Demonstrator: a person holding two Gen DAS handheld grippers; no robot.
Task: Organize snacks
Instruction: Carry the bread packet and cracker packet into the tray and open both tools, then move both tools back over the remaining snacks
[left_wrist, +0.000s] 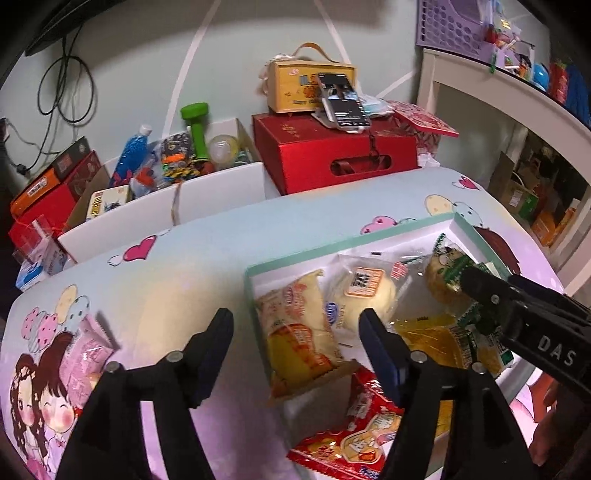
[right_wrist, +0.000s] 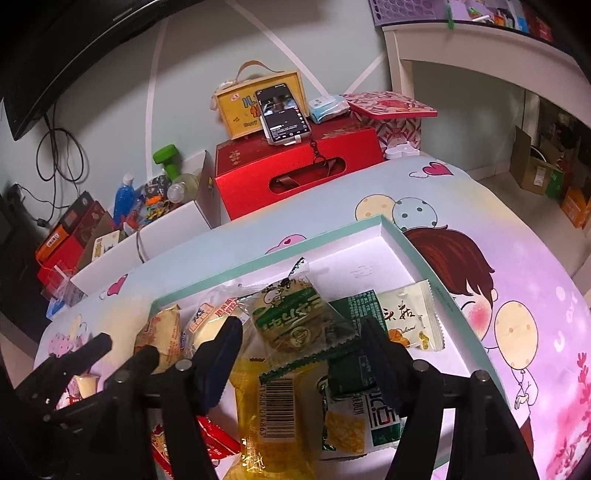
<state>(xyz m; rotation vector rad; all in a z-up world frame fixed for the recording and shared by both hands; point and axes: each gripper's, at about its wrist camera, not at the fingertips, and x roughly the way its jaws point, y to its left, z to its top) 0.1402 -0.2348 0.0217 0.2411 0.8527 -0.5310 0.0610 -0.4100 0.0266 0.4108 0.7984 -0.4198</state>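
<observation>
A shallow rectangular cardboard tray with a mint-green rim and white inside (right_wrist: 391, 236) lies on the counter (left_wrist: 221, 236), whose smooth glossy cover bears cartoon children, hearts and balloons. Crinkly plastic snack packets fill the tray: a yellow-and-orange wrapped bread (left_wrist: 299, 332), a clear-wrapped pale round bun (left_wrist: 365, 291), a green-printed clear packet with a brown biscuit (right_wrist: 291, 321), a translucent yellow packet with a barcode (right_wrist: 269, 402), a dark green foil packet (right_wrist: 354, 369) and a cream sachet with serrated ends (right_wrist: 410, 321). A red packet (left_wrist: 354, 428) overhangs the tray's near edge, and a pink packet (left_wrist: 86, 354) lies apart on the counter to the left. The left hand-held gripper (left_wrist: 295, 350) stands with its black jaws spread, straddling the tray's left wall and the yellow-and-orange bread without pressing it. The right hand-held gripper (right_wrist: 299, 350) is likewise spread, its jaws flanking the biscuit packet, not squeezing it.
</observation>
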